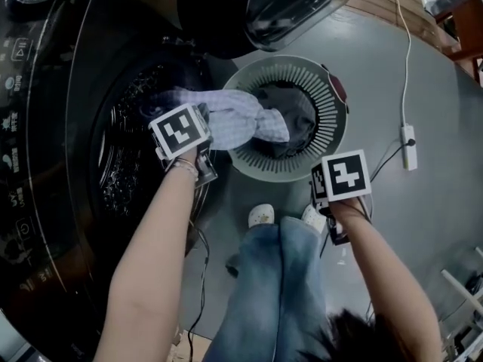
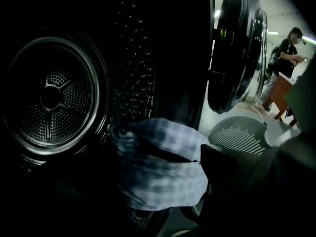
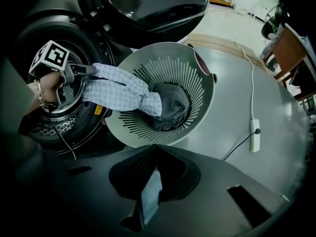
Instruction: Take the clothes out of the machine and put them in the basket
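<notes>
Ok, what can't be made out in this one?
- Drum floor: left gripper view, dark, behind checked cloth; more clothes unclear.
- Left gripper pads pressing the cloth or not: its own view too dark.
- Dark clothes in basket: head view, partly under the cloth.

A pale blue checked cloth spans from the drum mouth of the machine over the rim of the round slotted basket. The basket stands on the floor at the drum's 3 o'clock. A dark grey garment lies crumpled inside it.
</notes>
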